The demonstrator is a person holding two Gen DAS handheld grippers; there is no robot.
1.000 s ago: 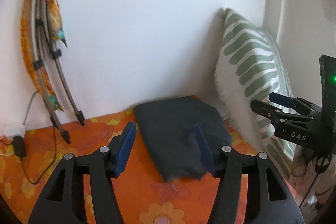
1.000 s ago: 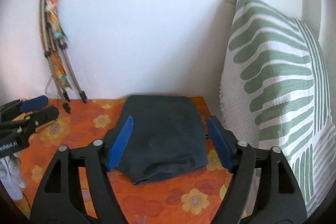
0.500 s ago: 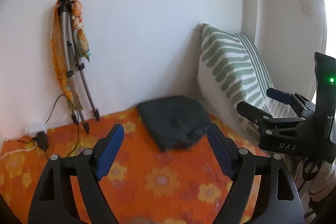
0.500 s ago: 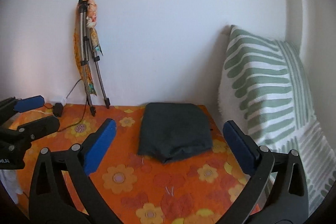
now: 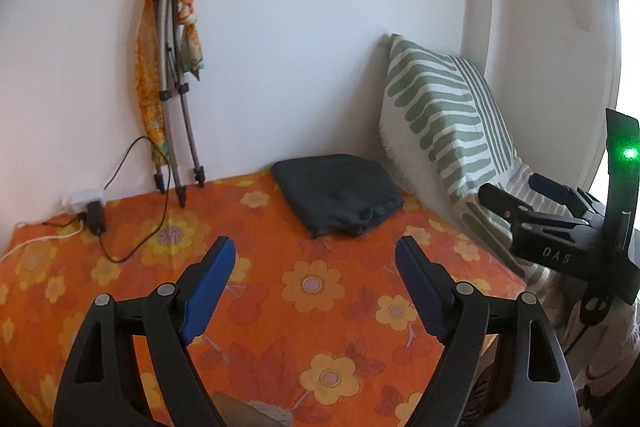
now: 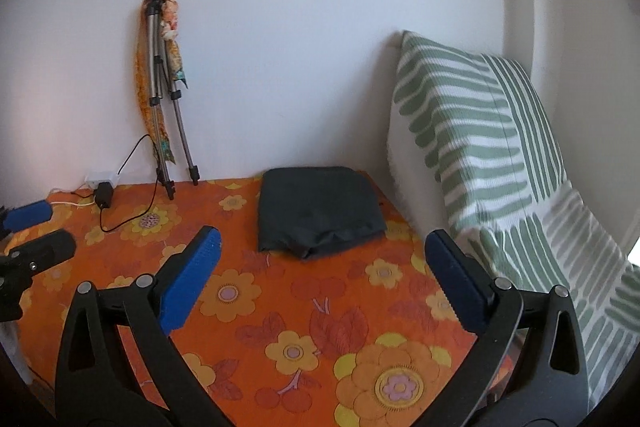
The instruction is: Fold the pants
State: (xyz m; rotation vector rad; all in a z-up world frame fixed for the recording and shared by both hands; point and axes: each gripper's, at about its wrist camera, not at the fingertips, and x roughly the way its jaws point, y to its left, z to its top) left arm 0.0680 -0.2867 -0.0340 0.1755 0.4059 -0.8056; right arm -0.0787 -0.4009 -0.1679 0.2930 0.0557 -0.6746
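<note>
Tripod (image 5: 172,83) leans against the wall at left. Left gripper (image 5: 312,259): fingers spread, recently widened, nothing between them. Folded pants (image 5: 338,193) lie on the orange floral bedspread (image 5: 312,307) beside the striped pillow (image 5: 440,115). Right gripper (image 6: 320,251): fingers spread, recently widened, empty.

Both tongs held apart and empty

The left tongs (image 5: 312,287) are seen with jaws spread, recently widened, nothing between the blue pads (image 5: 208,291). The right tongs (image 6: 320,279) are held at their widest, likewise just opened, nothing gripped. In the left wrist view the right tongs (image 5: 520,193) are seen at three o'clock, pointing toward nine o'clock.
</note>
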